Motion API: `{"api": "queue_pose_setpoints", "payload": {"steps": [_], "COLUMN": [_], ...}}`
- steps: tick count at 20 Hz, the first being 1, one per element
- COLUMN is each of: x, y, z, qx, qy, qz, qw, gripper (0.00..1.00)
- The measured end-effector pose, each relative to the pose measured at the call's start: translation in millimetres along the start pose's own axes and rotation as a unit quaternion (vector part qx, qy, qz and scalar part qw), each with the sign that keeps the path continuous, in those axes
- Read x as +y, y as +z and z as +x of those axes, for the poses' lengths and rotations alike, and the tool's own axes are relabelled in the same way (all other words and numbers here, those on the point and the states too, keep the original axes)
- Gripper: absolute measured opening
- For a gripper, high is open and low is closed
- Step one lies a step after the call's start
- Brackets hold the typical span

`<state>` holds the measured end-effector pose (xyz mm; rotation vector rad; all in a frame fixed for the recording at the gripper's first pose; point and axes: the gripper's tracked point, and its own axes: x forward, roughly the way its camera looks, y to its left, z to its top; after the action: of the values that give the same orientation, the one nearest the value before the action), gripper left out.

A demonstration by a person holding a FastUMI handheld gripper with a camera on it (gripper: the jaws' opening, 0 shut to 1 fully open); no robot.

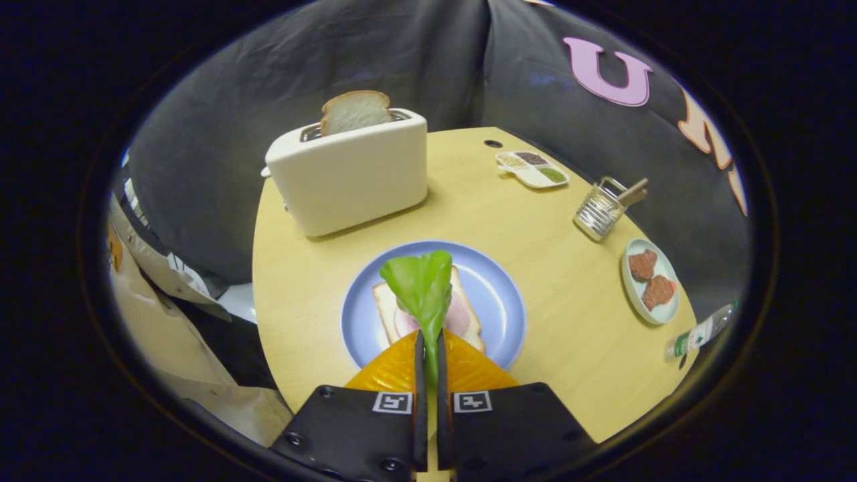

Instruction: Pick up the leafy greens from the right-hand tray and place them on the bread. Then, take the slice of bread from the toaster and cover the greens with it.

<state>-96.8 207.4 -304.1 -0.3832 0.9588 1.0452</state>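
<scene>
gripper point(428, 348) pinched on the greens point(422, 288) by the stem, leaf hanging over the bread point(428, 314) on the plate point(495, 294), likely so it drops flat onto it | top slice point(355, 110) up in the toaster point(348, 171) beyond, easy to take | pale wood table point(556, 294); meat dish point(649, 281), jar point(599, 211), spice tray point(532, 167) off right | dark cloth walls

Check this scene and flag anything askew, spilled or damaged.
Nothing stands out. The fingers are shut on the leafy green above the bread on the blue plate; another slice stands in the toaster.
</scene>
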Motion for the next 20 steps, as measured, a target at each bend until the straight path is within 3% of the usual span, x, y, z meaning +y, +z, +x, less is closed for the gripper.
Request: {"api": "queue_pose_setpoints", "payload": {"steps": [14,20], "x": [35.4,16.6], "y": [23.0,14.2], "z": [39.0,54.7], "qx": [0.006,0.024], "qy": [0.052,0.025], "qz": [0.007,0.009], "qw": [0.999,0.999], "gripper": [0.09,0.22]}}
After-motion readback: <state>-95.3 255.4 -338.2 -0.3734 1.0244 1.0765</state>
